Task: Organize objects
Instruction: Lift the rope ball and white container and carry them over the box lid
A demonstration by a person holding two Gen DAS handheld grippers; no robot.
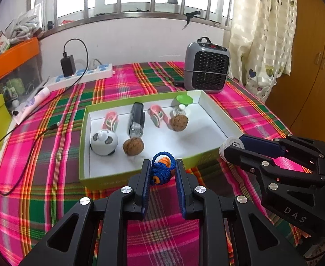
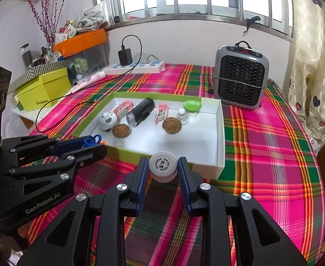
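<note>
Both loaded, box [image 1: 140, 178] dead ahead. Left hand-held gripper [image 1: 162, 171] clamps the blue cord bundle [image 1: 162, 170] right at the box's near wall. Right hand-held gripper [image 2: 163, 168] pinches the white bottle [image 2: 163, 166] just short of the near-right corner. Left looks nearer.

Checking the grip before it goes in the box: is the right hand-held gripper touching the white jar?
Touching. In the right wrist view the right hand-held gripper has both blue pads pressed against the white jar.
</note>
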